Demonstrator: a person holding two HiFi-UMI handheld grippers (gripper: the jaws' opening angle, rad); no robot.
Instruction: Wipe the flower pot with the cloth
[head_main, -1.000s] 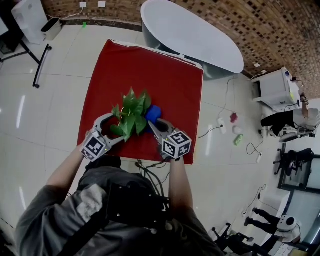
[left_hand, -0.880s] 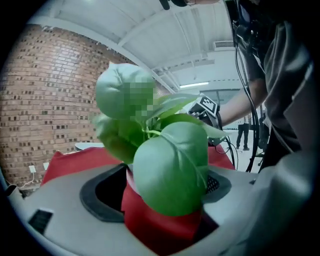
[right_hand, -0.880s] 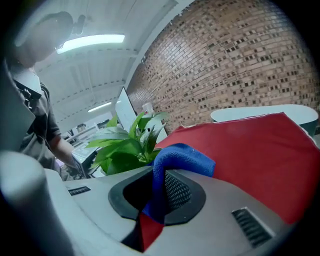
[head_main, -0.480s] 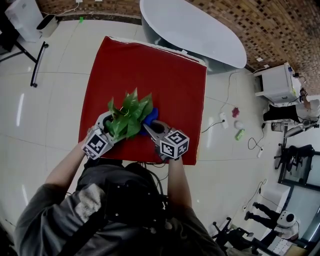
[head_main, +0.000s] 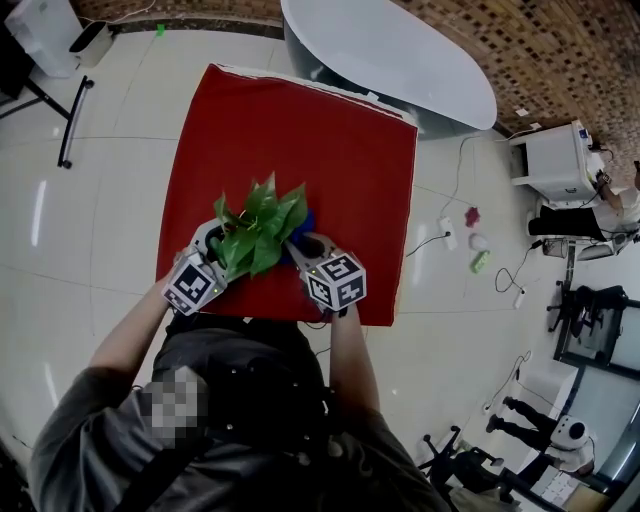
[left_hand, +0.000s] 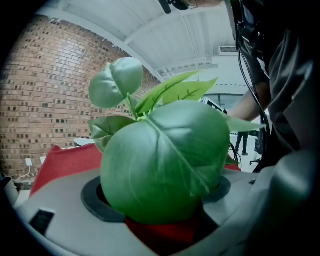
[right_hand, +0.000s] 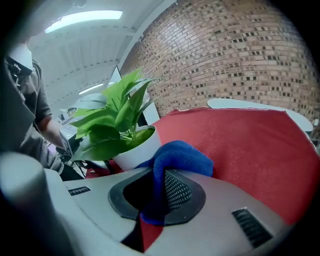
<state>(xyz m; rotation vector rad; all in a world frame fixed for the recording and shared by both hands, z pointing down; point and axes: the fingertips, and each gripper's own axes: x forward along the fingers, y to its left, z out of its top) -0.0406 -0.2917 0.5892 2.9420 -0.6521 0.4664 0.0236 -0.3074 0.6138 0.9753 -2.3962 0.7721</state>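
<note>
A leafy green plant (head_main: 258, 230) in a white flower pot (right_hand: 136, 150) stands near the front edge of the red table (head_main: 290, 130). My right gripper (head_main: 300, 242) is shut on a blue cloth (right_hand: 177, 157), and the cloth lies against the pot's side, low on the right. In the head view only a sliver of the cloth (head_main: 308, 220) shows under the leaves. My left gripper (head_main: 222, 245) reaches in from the left with its jaws wide apart. In the left gripper view a big leaf (left_hand: 165, 160) fills the gap of the left gripper (left_hand: 160, 197) and hides the pot.
A white oval table (head_main: 390, 60) stands behind the red one, before a brick wall (right_hand: 235, 55). Cables and small items (head_main: 470, 245) lie on the tiled floor at right. The far half of the red table top (right_hand: 250, 145) bears nothing.
My right gripper has sunk and closed in on the pot with the cloth, which now shows less under the leaves. The left gripper has slid in under the leaves.
</note>
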